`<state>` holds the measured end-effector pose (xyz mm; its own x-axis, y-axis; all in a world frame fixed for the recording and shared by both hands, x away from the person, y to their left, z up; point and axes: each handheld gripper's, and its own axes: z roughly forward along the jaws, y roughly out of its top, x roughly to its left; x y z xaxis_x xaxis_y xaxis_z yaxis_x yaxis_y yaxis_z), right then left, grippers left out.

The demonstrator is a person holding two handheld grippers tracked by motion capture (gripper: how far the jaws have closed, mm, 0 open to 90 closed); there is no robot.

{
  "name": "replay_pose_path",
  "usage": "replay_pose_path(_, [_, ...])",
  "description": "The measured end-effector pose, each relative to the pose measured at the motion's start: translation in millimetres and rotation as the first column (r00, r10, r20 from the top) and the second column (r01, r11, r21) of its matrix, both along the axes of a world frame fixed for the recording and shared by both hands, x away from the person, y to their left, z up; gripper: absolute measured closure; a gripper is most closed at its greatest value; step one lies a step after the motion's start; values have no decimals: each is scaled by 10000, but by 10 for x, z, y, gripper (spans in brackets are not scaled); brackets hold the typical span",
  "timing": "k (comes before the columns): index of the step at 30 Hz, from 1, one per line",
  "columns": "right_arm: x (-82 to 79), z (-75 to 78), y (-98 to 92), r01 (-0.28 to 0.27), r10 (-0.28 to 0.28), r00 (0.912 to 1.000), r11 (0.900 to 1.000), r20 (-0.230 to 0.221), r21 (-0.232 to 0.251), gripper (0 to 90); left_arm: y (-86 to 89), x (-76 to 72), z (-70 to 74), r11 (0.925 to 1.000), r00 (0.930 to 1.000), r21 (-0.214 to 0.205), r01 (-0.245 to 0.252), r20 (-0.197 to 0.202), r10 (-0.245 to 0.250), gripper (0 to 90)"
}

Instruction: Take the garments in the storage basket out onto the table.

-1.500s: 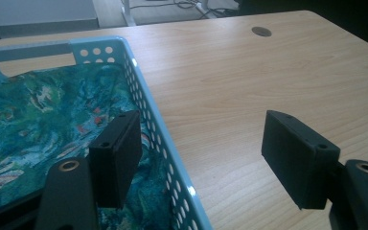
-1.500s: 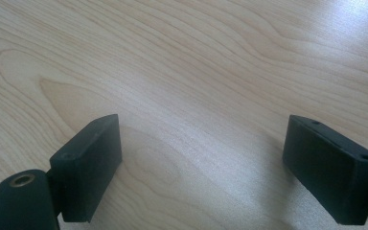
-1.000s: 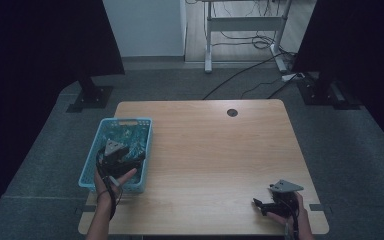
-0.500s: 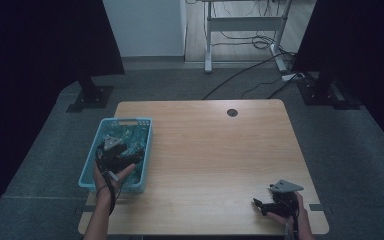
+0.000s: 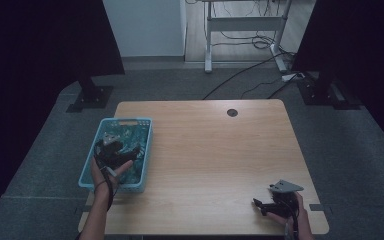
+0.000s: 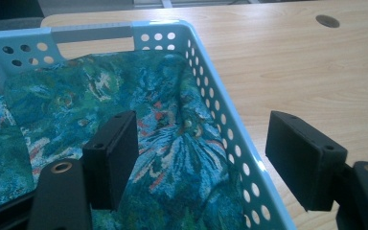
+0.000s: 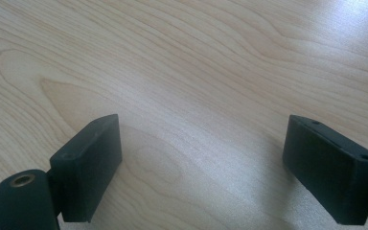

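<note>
A light-blue perforated plastic basket (image 5: 144, 150) sits on the pale wooden table (image 5: 215, 155) at about nine o'clock from the table's middle, close to the left edge. Inside it lies a crumpled cloth printed in blue, green and white with small red flecks (image 6: 76, 110), covering the basket floor and rising against the far wall.

The left gripper (image 5: 115, 150) hangs over the basket's interior, held by the person's left hand (image 5: 106, 172) that comes in from six o'clock. In the left gripper view its jaws stand wide apart: one black jaw hovers over the cloth inside the basket, the other lies out past the basket's long rim, over bare wood, so that the rim runs between them. Whether the inner jaw touches the cloth cannot be told. A round dark grommet hole (image 6: 328, 20) shows in the table at about one o'clock in that view.

The right gripper (image 5: 264, 206) rests low at the table's near right corner, around five o'clock from the middle, well apart from the basket, held in the person's right hand (image 5: 290, 212). In the right gripper view its jaws are also spread wide, with only bare wood grain between them.
</note>
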<state>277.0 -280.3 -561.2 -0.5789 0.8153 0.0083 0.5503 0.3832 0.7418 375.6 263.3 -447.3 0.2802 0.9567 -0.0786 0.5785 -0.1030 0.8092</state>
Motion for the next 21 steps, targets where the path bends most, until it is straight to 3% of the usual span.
replay_pose_path(5, [-2, 0, 1, 3, -3, 10000, 10000, 3, -4, 128, 29, 28, -9, 9999, 10000, -156, -74, -54, 73, 270])
replay_pose_path(10, [-5, 0, 2, 12, -12, 10000, 10000, -3, 4, 128, 18, 82, -14, 9997, 9996, 250, -37, -273, 44, 267])
replay_pose_path(17, [-10, 0, 4, 54, -54, 10000, 10000, -4, 4, 128, 7, 185, -30, 9995, 9992, 319, -84, -398, 97, 263])
replay_pose_path(21, [-13, 0, 5, 80, -80, 10000, 10000, 1, 4, 128, 0, 235, -76, 9984, 9981, 568, -76, -611, 111, 261])
